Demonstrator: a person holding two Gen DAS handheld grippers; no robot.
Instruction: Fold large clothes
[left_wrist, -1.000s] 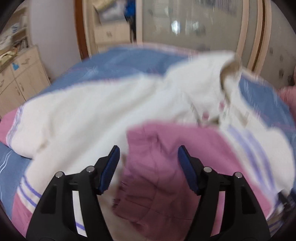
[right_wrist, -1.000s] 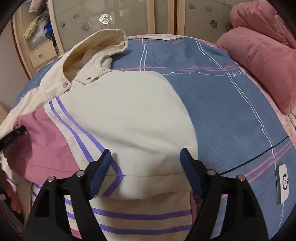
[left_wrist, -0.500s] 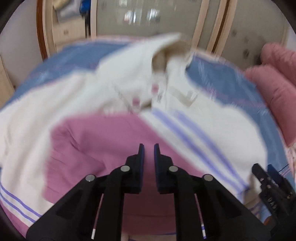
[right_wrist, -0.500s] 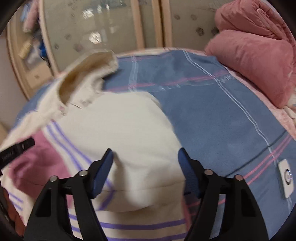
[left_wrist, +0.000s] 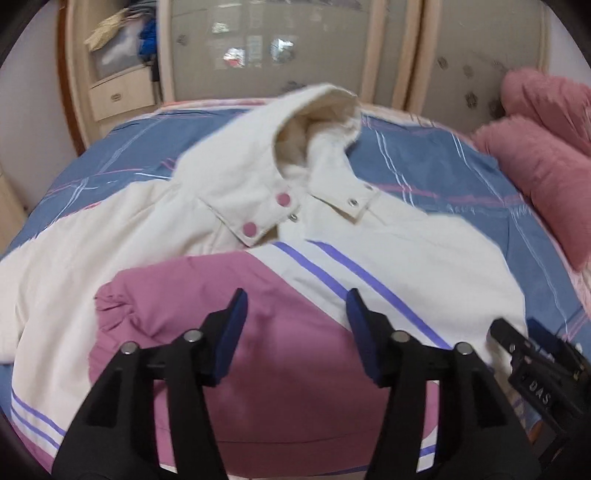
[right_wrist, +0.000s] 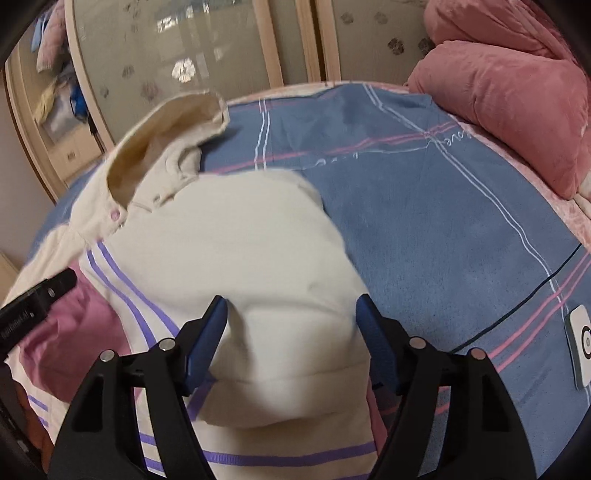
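A cream padded jacket (left_wrist: 369, 229) with purple stripes, pink panels and a hood (left_wrist: 325, 110) lies front up on the bed. Its pink sleeve (left_wrist: 258, 332) is folded across the chest. My left gripper (left_wrist: 295, 299) hovers over that sleeve; its jaws are opening and the pads press on nothing. The cream sleeve (right_wrist: 258, 258) is folded over the body on the other side. My right gripper (right_wrist: 293, 306) stands open astride it, fingertips sunk into the puffy cloth. Each gripper shows in the other's view: the right gripper (left_wrist: 535, 369) and the left gripper (right_wrist: 37, 302).
A blue bedcover (right_wrist: 443, 221) with pink and white lines lies under the jacket. Pink bedding (right_wrist: 498, 92) is heaped at the right. A small white device (right_wrist: 581, 343) lies near the bed's right edge. Wardrobe doors (left_wrist: 277, 48) and drawers (left_wrist: 118, 96) stand behind the bed.
My left gripper swept right across the jacket, shut on the way, and now stands open again over the pink sleeve. The right gripper has stayed over the cream sleeve, rolling slightly.
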